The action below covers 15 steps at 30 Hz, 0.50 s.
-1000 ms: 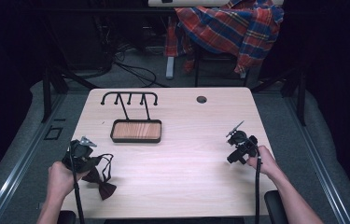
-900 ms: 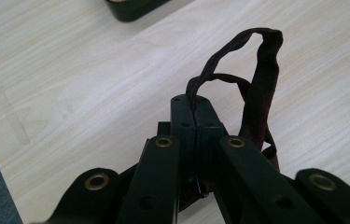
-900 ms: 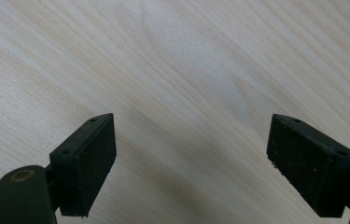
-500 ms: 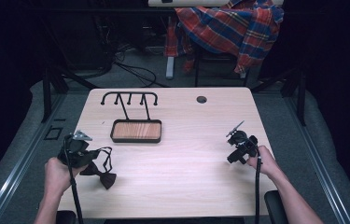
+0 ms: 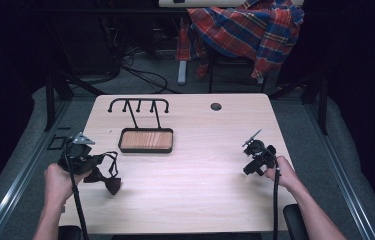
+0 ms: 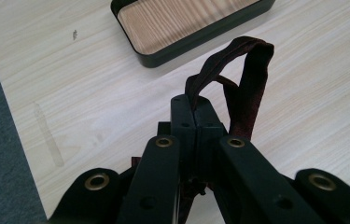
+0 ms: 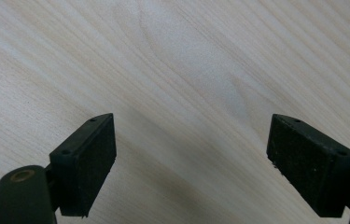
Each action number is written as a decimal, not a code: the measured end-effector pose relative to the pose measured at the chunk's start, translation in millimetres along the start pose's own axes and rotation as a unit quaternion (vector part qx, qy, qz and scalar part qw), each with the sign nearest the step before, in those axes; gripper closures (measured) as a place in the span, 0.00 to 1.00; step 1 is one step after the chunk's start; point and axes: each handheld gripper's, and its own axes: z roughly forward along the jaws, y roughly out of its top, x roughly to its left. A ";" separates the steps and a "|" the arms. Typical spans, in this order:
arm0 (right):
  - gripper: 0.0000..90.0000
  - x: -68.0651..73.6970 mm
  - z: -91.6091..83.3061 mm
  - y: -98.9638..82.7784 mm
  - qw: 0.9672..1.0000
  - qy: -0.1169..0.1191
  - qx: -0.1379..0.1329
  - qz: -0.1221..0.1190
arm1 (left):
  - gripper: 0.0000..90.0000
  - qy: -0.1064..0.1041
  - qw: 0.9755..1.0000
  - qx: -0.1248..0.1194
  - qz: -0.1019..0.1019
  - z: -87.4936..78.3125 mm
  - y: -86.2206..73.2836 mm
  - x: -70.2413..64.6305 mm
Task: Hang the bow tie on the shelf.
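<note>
Dangling from the left claw [image 5: 94,162] near the left front corner of the table [image 5: 205,150], a dark maroon bow tie [image 5: 106,177] hangs with its bow end low over the pale wood and its thin strap pinched between the jaws. In the left gripper view the two black jaws stand pressed together on that strap [image 6: 238,74], which rises past their tips in a loop and falls back down on the right side of them. The person's left hand [image 5: 57,182] grips the tool from behind, forearm coming in from the bottom edge, the claw pointing right and a little forward across the table, the grey plate on its top tilted up. Just beyond the bow tie sits a shallow black tray with a wooden floor [image 5: 145,140], part of a black wire stand with hooks [image 5: 138,106] that rises from behind it. Well apart, toward the right edge of the table, the right hand [image 5: 282,172] holds the right claw [image 5: 254,150] low over bare wood, its cable trailing back along the forearm. The right gripper view shows its jaws spread wide with nothing between them. A plaid shirt [image 5: 247,27] hangs over a chair beyond the table.
</note>
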 end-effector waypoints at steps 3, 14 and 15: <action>0.17 1.4 1.9 -0.7 1.000 0.002 -0.009 0.009 | 0.99 -0.002 1.000 0.000 0.002 -1.3 2.0 0.5; 0.17 0.7 0.3 0.1 1.000 0.000 0.000 0.001 | 0.99 0.002 1.000 -0.003 0.001 -4.1 7.7 5.5; 0.17 0.7 0.2 0.1 1.000 0.000 0.001 0.000 | 0.99 0.004 1.000 -0.006 0.001 -4.1 8.6 5.7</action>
